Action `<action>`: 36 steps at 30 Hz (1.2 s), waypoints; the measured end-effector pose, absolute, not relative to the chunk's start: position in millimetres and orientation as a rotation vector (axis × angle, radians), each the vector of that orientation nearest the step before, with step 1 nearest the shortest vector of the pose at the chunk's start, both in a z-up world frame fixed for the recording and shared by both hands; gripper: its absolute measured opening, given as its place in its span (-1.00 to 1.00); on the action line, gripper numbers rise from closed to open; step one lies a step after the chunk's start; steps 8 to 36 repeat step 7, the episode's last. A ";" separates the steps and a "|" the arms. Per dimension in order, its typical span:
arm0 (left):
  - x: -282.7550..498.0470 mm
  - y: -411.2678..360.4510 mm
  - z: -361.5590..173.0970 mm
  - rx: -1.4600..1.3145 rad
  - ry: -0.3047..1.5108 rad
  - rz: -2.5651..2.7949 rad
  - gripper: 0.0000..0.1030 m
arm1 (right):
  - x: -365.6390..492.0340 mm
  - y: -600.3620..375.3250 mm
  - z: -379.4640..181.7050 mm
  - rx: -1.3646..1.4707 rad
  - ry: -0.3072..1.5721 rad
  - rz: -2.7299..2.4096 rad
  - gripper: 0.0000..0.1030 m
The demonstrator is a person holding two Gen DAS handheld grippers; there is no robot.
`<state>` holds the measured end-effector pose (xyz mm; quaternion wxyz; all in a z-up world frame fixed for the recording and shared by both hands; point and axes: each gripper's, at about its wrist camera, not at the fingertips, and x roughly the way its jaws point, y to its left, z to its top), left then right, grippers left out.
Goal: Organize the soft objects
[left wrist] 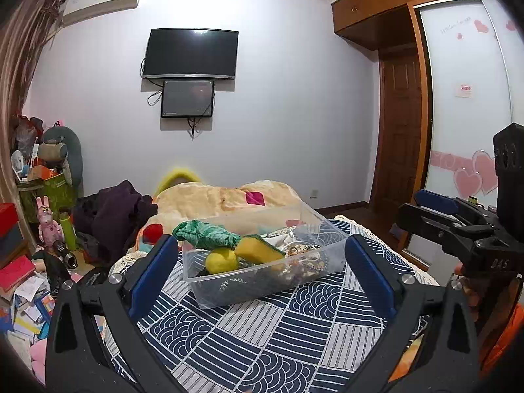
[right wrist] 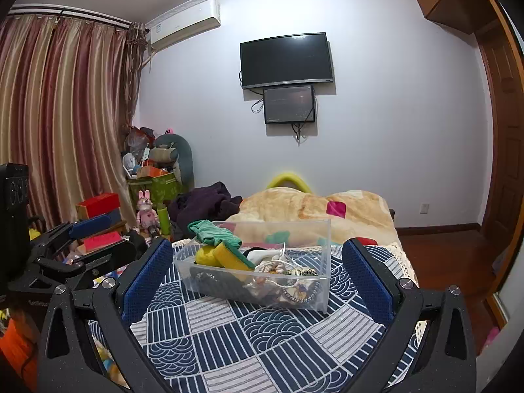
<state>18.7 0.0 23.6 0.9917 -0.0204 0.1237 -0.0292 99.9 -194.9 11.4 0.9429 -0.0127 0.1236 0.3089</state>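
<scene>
Bin (left wrist: pixel 262 281) of soft objects sits ahead between both grippers' spread, empty fingers (left wrist: pixel 154 275).

A bed (right wrist: pixel 262 344) covered in a navy-and-white patchwork cloth (left wrist: pixel 262 337) of wave and stripe squares carries a clear plastic bin (right wrist: pixel 314 235), set near the middle of the spread and angled to its edges. A cream lace trim (right wrist: pixel 404 262) shows along the cloth's right edge. Beyond the bin, toward the bed's far end, lies a rumpled tan blanket (right wrist: pixel 294 203) with a pink patch, and a dark purple heap of fabric (right wrist: pixel 203 206) sits at the far left corner, possibly clothing. Something yellow (right wrist: pixel 288 178) peeks over the blanket at the far edge.
</scene>
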 end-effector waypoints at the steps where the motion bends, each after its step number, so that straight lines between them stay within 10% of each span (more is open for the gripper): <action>1: 18.0 0.8 23.7 -0.045 0.247 -0.059 1.00 | 100.2 -194.9 11.4 -0.027 0.253 0.630 1.00; 36: 17.4 2.3 24.8 -0.052 0.244 -0.058 1.00 | 101.0 -194.9 11.5 -0.026 0.254 0.630 1.00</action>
